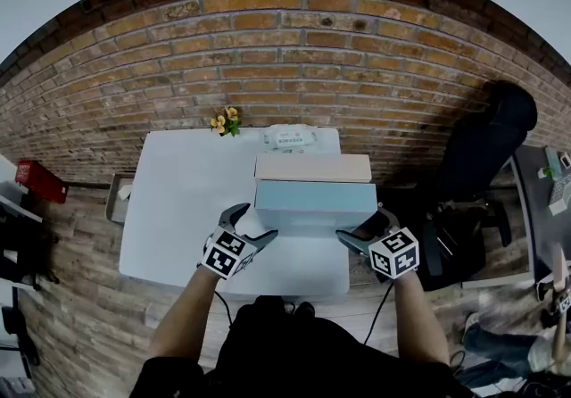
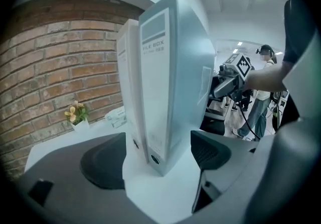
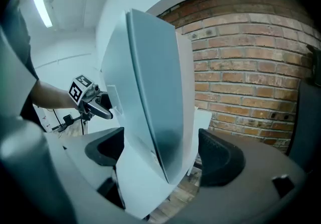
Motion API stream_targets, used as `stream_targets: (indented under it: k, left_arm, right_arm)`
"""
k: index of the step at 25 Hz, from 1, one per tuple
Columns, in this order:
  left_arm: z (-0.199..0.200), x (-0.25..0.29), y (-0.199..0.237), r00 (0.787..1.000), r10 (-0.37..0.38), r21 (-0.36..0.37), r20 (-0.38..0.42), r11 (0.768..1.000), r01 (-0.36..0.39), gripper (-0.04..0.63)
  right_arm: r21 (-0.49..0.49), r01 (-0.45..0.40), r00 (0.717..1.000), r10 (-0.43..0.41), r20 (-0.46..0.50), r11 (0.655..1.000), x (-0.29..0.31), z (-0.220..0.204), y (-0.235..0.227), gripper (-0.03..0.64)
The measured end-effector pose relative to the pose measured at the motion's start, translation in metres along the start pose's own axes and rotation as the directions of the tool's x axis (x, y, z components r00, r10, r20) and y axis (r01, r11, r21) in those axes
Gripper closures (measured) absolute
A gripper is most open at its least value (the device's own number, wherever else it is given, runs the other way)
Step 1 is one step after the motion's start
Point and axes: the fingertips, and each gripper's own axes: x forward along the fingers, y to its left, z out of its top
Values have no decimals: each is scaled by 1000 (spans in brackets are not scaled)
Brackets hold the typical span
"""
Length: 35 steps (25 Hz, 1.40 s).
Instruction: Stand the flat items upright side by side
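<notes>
Two file boxes stand upright side by side on the white table (image 1: 187, 209): a beige one (image 1: 312, 168) behind and a light blue one (image 1: 317, 206) in front. My left gripper (image 1: 252, 222) is at the blue box's left end and my right gripper (image 1: 361, 228) at its right end. In the left gripper view the blue box (image 2: 170, 82) and the pale box (image 2: 128, 82) rise just beyond the open left gripper (image 2: 158, 160), pads clear of them. In the right gripper view the blue box (image 3: 150, 97) stands between the open jaws of the right gripper (image 3: 160, 155), with gaps on both sides.
A small pot of yellow flowers (image 1: 226, 122) and a tissue pack (image 1: 290, 136) sit at the table's far edge by the brick wall. A black chair (image 1: 486, 151) stands to the right, a grey bin (image 1: 116, 198) to the left. A person (image 2: 263, 92) stands in the background.
</notes>
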Motion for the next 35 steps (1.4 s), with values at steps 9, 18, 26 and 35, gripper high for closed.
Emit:
stream_targets:
  k: [9, 18, 26, 35]
  left_arm:
    - [-14, -38, -17, 997, 71, -117, 40, 991, -66, 172]
    - [-23, -88, -15, 981, 161, -203, 106, 970, -137, 227]
    - [-15, -155, 37, 949, 228, -235, 219, 956, -175, 299]
    - [-39, -272, 107, 925, 294, -94, 242, 956, -279, 408]
  right_arm:
    - [31, 16, 999, -17, 42, 999, -31, -16, 17, 146]
    - [119, 69, 997, -73, 31, 990, -37, -34, 51, 271]
    - [47, 38, 999, -38, 8, 998, -5, -5, 136, 393]
    - [-71, -37, 989, 46, 139, 997, 89, 100, 294, 601]
